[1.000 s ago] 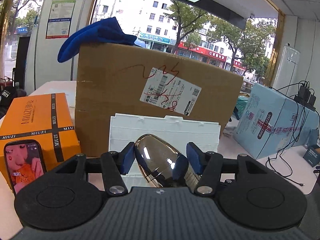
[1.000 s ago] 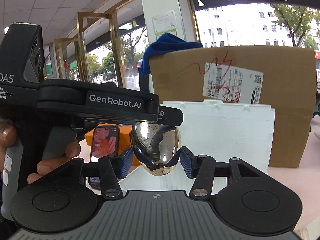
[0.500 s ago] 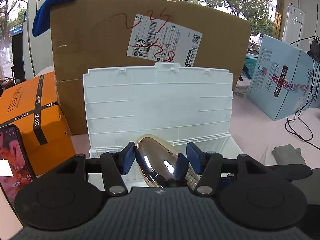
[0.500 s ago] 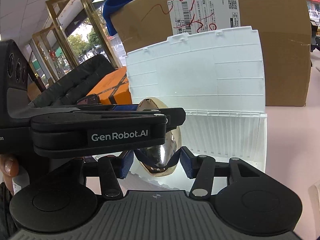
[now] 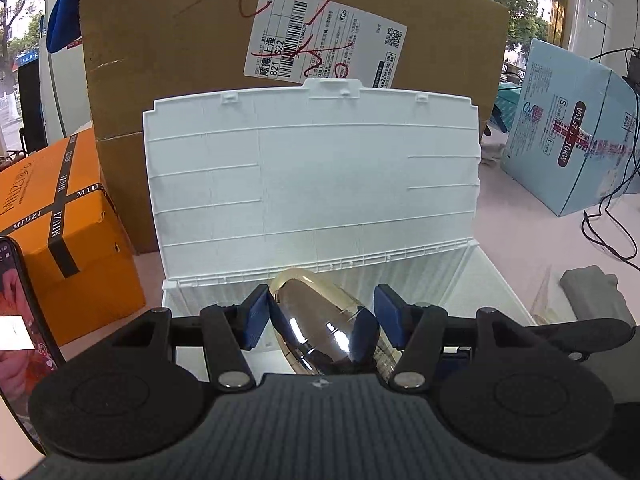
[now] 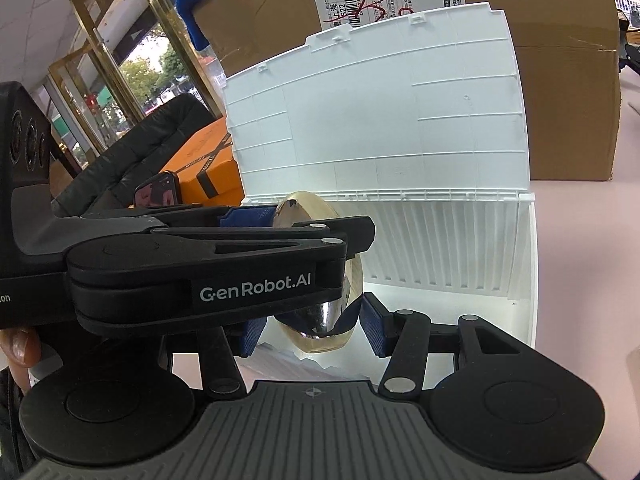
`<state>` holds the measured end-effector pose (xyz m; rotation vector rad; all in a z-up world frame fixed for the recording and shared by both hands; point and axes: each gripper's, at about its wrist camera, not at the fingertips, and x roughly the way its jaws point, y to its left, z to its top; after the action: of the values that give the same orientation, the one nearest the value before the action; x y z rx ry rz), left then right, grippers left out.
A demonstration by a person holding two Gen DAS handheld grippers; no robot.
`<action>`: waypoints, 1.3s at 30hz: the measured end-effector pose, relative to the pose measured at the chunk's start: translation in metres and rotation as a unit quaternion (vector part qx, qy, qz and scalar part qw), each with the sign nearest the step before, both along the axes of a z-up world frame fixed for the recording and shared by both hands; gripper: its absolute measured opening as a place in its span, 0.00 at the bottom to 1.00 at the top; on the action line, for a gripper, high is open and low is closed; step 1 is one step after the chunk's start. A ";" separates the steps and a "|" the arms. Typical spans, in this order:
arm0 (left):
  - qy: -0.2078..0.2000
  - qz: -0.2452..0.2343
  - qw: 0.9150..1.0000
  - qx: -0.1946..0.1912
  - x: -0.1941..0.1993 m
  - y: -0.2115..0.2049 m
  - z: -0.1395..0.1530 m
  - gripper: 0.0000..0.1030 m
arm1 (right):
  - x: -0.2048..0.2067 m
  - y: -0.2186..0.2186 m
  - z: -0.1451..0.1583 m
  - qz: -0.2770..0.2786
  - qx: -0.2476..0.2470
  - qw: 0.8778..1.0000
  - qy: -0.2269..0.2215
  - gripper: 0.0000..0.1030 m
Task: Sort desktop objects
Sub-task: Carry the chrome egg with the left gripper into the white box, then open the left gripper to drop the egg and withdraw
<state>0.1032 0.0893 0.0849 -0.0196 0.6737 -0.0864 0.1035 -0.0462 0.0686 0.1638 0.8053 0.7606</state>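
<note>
Shiny gold-and-chrome oval object (image 5: 320, 320) sits between the blue pads of the left gripper (image 5: 322, 316), which is closed on it and holds it just above the near edge of an open white plastic box (image 5: 312, 184), whose ribbed lid stands upright at the far side. The right gripper (image 6: 308, 330) has its jaws parted around the same object's lower end; whether they touch it I cannot tell. Behind the lid stands a brown cardboard carton (image 5: 168, 40), with an orange box (image 5: 60, 216) to the left.
</note>
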 end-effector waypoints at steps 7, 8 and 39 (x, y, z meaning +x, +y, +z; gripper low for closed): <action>-0.025 0.009 0.999 0.027 -0.006 -0.004 0.008 0.77 | 0.006 0.003 -0.004 -0.008 -0.012 1.000 -0.004 0.40; -0.032 0.006 0.999 0.028 -0.008 -0.005 0.010 0.79 | 0.007 0.002 -0.005 -0.007 -0.011 1.000 -0.003 0.32; -0.059 0.024 0.998 0.015 -0.015 -0.005 0.014 0.88 | -0.004 0.005 0.006 -0.047 0.000 0.993 -0.111 0.59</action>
<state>0.0886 0.0847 0.0993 -0.0024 0.5558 -0.0317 0.0991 -0.0416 0.0748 0.1143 0.5818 0.6765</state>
